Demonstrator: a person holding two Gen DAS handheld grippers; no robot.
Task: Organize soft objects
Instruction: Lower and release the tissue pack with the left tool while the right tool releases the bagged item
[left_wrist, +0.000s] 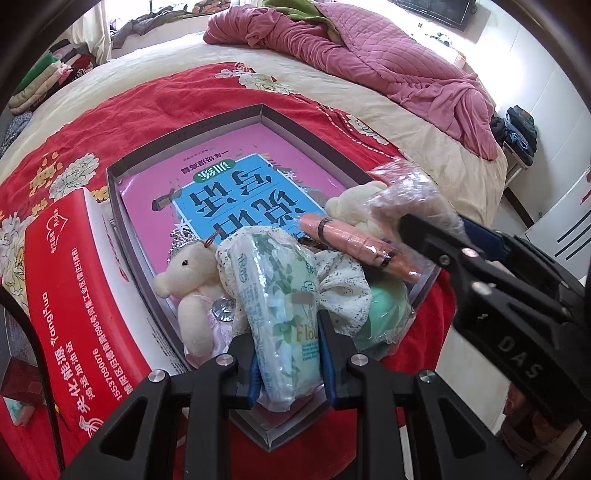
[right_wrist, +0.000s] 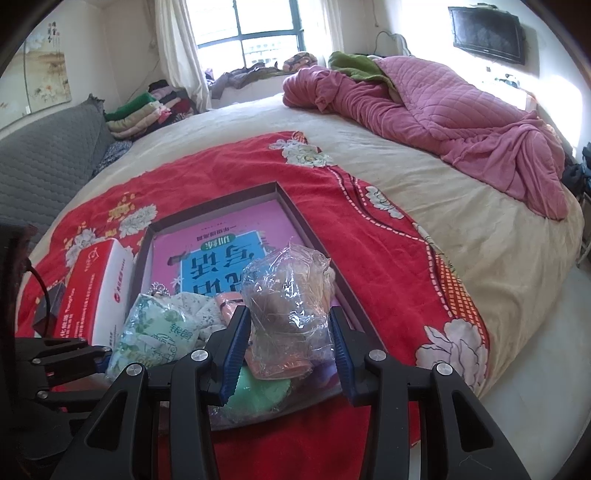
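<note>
Pink quilt (right_wrist: 443, 107) bunched on bed, wall TV (right_wrist: 487, 35), window (right_wrist: 266, 29)

I'm looking into a lived-in home bedroom. A wide bed (right_wrist: 369, 147) carries a rumpled pink quilt (right_wrist: 424, 107), folded clothes (right_wrist: 147, 107) are stacked by the curtained window (right_wrist: 255, 33), and a television (right_wrist: 487, 35) hangs on the wall.

sunlit bedroom – wide bed (right_wrist: 369, 155), crumpled pink quilt (right_wrist: 443, 110), curtained window (right_wrist: 258, 33), wall tv (right_wrist: 487, 35), grey sofa (right_wrist: 44, 162)

Daylight floods in from the far window (right_wrist: 255, 33), blowing out the right wall (right_wrist: 509, 85) to white glare; both fisheye views bend strongly, dark-rimmed, otherwise sharp.
</note>
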